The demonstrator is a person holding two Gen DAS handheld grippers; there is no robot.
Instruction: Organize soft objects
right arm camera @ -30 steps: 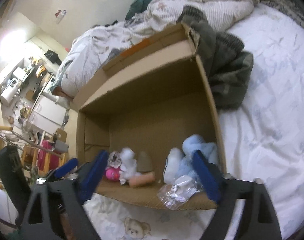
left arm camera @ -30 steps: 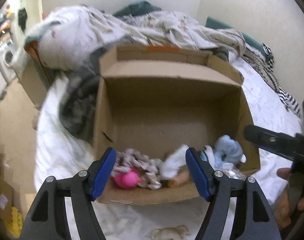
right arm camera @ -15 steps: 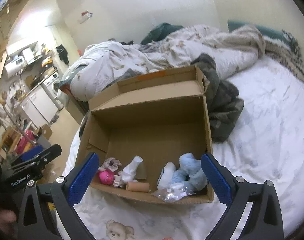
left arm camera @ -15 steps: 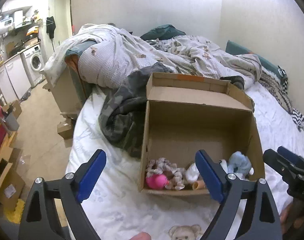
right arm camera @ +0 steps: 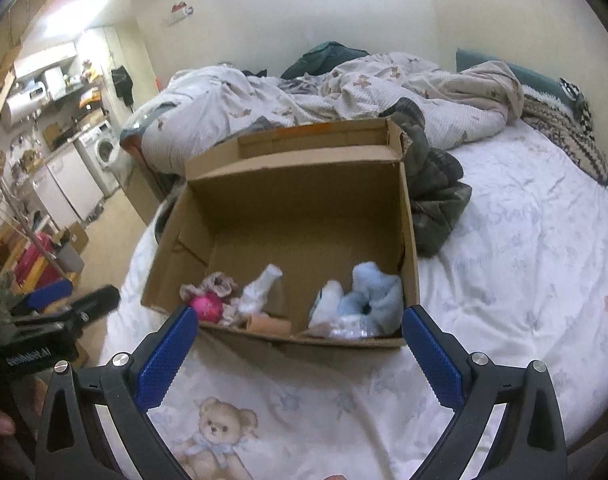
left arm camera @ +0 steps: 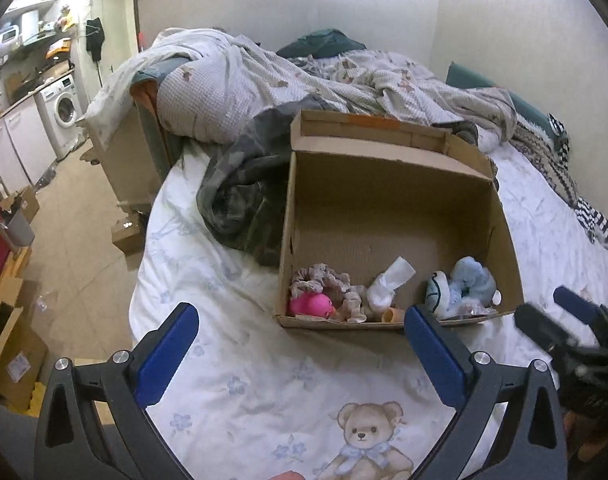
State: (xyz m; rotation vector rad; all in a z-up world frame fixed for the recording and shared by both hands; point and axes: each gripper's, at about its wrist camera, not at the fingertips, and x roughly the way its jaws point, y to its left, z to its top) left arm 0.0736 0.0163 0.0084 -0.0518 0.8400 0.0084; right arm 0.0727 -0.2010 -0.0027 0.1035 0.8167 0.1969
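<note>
An open cardboard box (left arm camera: 384, 184) (right arm camera: 304, 184) stands on the bed. Along its near wall lie a pink ball (left arm camera: 310, 305) (right arm camera: 206, 307), a frilly beige scrunchie (left arm camera: 324, 276), a white sock (left arm camera: 388, 284) (right arm camera: 260, 288), a tan tube (right arm camera: 270, 324), a light blue plush (left arm camera: 472, 282) (right arm camera: 374, 294) and a clear plastic wrap (right arm camera: 344, 330). My left gripper (left arm camera: 302, 326) hangs over the sheet in front of the box, its jaws still opening, nothing between them. My right gripper (right arm camera: 300, 326) is open and empty, also short of the box.
A rumpled quilt (left arm camera: 240, 84) and a camouflage garment (left arm camera: 240, 204) (right arm camera: 436, 196) lie beside and behind the box. The white sheet has a teddy bear print (left arm camera: 368, 436) (right arm camera: 220, 432). Left of the bed are floor, cardboard boxes and a washing machine (left arm camera: 62, 110).
Both grippers have pulled back out of the box toward me and risen, so the whole box now shows. The left gripper's jaws have spread wider.
</note>
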